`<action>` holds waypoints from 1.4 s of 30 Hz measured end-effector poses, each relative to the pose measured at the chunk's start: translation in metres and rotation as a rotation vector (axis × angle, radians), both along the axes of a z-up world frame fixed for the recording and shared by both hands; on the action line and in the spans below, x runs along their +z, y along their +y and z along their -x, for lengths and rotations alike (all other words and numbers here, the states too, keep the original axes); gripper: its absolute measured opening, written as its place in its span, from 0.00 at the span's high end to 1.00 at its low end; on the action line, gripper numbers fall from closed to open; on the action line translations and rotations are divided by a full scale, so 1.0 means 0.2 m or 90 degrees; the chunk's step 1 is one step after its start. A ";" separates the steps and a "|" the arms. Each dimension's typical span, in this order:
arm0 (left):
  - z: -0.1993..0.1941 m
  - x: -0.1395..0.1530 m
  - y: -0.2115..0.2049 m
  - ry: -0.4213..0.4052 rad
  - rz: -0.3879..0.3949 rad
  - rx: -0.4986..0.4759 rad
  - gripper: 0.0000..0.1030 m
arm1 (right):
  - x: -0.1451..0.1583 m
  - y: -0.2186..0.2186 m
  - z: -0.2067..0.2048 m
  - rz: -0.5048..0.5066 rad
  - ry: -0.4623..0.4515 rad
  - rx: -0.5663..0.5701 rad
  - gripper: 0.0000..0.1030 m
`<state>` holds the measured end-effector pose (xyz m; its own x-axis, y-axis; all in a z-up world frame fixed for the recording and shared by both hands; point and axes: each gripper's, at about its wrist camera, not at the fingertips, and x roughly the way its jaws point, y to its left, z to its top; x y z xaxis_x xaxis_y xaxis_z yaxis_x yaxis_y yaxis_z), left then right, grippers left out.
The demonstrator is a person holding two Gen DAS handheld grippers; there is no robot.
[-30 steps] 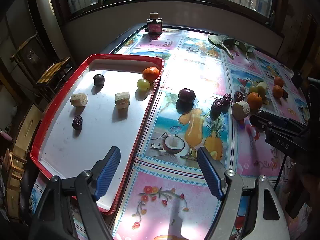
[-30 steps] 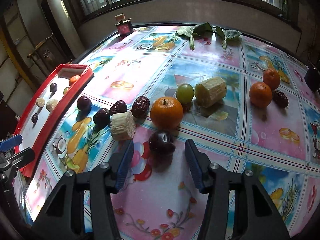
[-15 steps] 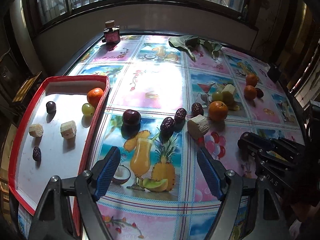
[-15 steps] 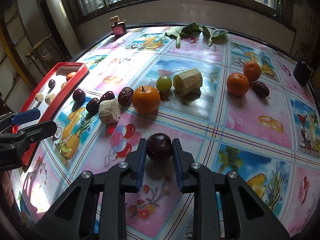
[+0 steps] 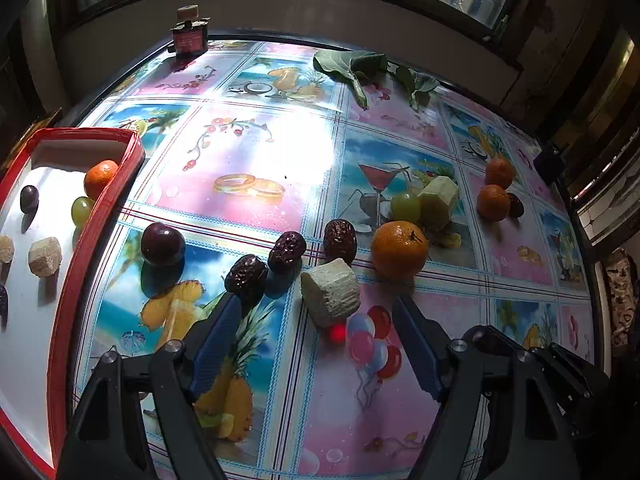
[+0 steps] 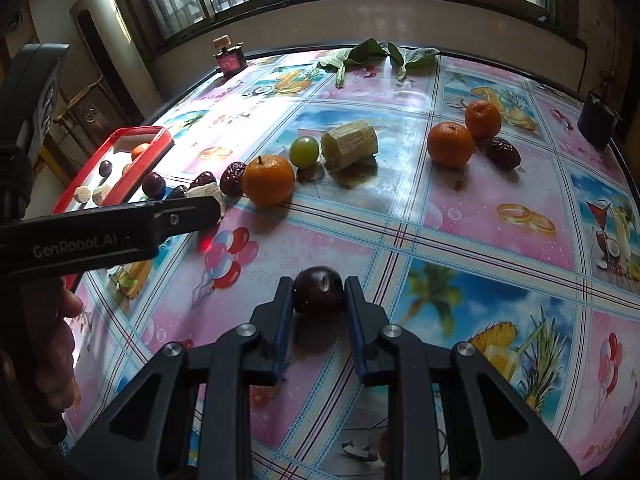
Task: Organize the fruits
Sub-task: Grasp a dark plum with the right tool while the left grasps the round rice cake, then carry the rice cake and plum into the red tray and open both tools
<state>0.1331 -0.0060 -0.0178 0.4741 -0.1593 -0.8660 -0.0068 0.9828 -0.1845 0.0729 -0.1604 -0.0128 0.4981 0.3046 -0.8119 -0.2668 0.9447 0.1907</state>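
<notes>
**Right gripper clamps a dark plum; left gripper hangs over the sugarcane chunk**

The right gripper (image 6: 319,294) is closed on a dark plum (image 6: 319,289), pads pressing both its sides, just above the fruit-print tablecloth (image 6: 460,216). The left gripper (image 5: 316,334) has its jaws wide and closing slightly, with nothing gripped; a pale sugarcane chunk (image 5: 330,292) lies just ahead between its tips. A red tray (image 5: 102,216) at the left holds an orange, a grape and other pieces.

Table (image 5: 280,152), fruit-print cloth: red tray (image 5: 100,220), oranges (image 5: 399,249), dates (image 5: 340,236), leaves (image 5: 360,66).
</notes>
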 end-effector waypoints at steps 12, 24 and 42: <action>-0.02 -0.03 0.01 0.010 0.029 -0.017 0.73 | 0.00 0.00 0.01 0.000 -0.008 -0.001 0.74; 0.26 -0.01 0.06 0.000 -0.010 -0.061 0.81 | 0.02 0.00 0.15 0.025 -0.007 -0.025 0.73; 0.65 0.04 0.33 -0.004 0.038 -0.057 0.81 | 0.10 0.13 0.49 0.048 -0.007 -0.030 0.73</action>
<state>0.0027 0.0607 -0.0093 0.4605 -0.2525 -0.8510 0.0811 0.9667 -0.2429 -0.0259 -0.1338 0.0067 0.5195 0.2181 -0.8261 -0.2234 0.9679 0.1151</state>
